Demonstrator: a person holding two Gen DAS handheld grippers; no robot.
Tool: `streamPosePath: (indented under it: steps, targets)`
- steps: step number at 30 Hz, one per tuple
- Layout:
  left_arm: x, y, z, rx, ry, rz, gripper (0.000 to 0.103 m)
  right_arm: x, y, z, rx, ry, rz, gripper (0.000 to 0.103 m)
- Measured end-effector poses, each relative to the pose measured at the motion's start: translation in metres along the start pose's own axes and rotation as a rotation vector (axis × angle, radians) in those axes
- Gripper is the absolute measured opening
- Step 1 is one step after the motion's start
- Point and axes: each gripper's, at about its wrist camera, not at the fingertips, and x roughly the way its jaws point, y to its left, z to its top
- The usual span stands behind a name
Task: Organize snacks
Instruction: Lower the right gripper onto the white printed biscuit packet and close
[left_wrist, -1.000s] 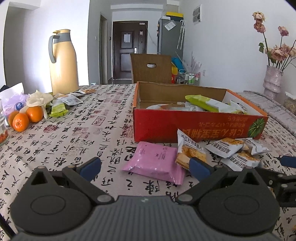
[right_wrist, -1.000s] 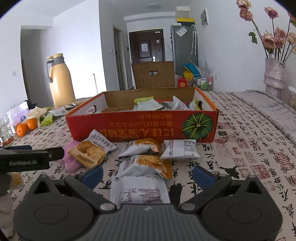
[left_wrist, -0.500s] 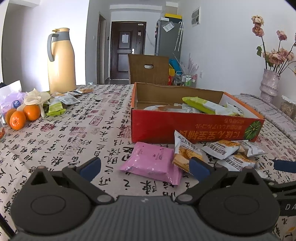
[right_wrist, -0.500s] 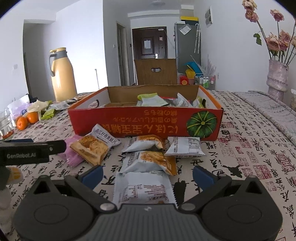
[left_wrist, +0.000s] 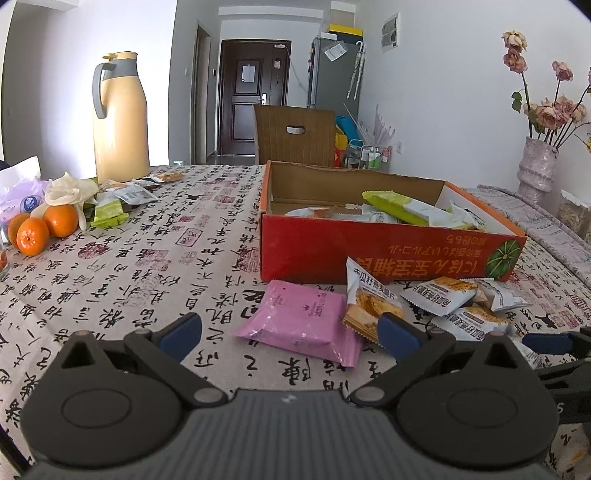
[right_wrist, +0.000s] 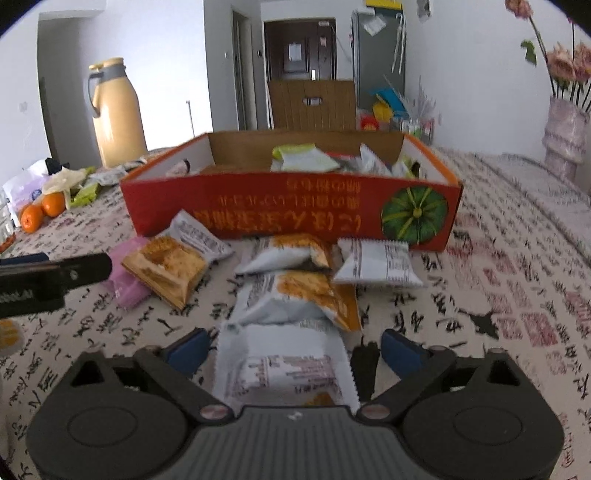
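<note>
A red cardboard box (left_wrist: 388, 254) (right_wrist: 295, 214) holding several snack packets stands on the table. In front of it lie a pink packet (left_wrist: 303, 321) (right_wrist: 127, 273), an orange cracker packet (left_wrist: 369, 302) (right_wrist: 166, 266) and several white-and-orange packets (right_wrist: 295, 295). My left gripper (left_wrist: 290, 332) is open and empty, low over the table with the pink packet between its fingers' line. My right gripper (right_wrist: 293, 350) is open, and a white packet (right_wrist: 280, 365) lies on the table between its fingers.
A yellow thermos jug (left_wrist: 120, 118), oranges (left_wrist: 44, 229), and loose wrappers (left_wrist: 110, 206) sit at the far left. A vase of dried roses (left_wrist: 537, 166) stands at the right. A brown chair back (left_wrist: 295, 136) is behind the box.
My right gripper has moved forward and down toward the packets, so the white packet now lies between its fingers. My left gripper has shifted slightly; both stay open.
</note>
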Motion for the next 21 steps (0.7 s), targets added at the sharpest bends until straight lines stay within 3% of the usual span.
streamPosePath:
  steps: [3,7,8,14,21]
  targets:
    - [0.0,0.0,0.0,0.0,-0.001,-0.001,0.103,-0.002,0.004,-0.001,-0.03,-0.005,-0.006,0.075]
    - [0.0,0.0,0.0,-0.002,0.001,0.0,0.103,-0.007,0.006,-0.004,-0.051,-0.015,0.003,0.065]
    - [0.0,0.0,0.0,-0.001,0.001,-0.001,0.103,-0.008,0.006,-0.004,-0.055,-0.018,0.012,0.057]
    - [0.0,0.0,-0.001,-0.004,0.005,0.003,0.103,-0.017,0.004,-0.007,-0.045,-0.043,0.035,0.049]
    - [0.001,0.0,-0.001,-0.007,0.01,0.009,0.103,-0.034,-0.006,-0.004,-0.02,-0.107,0.036,0.049]
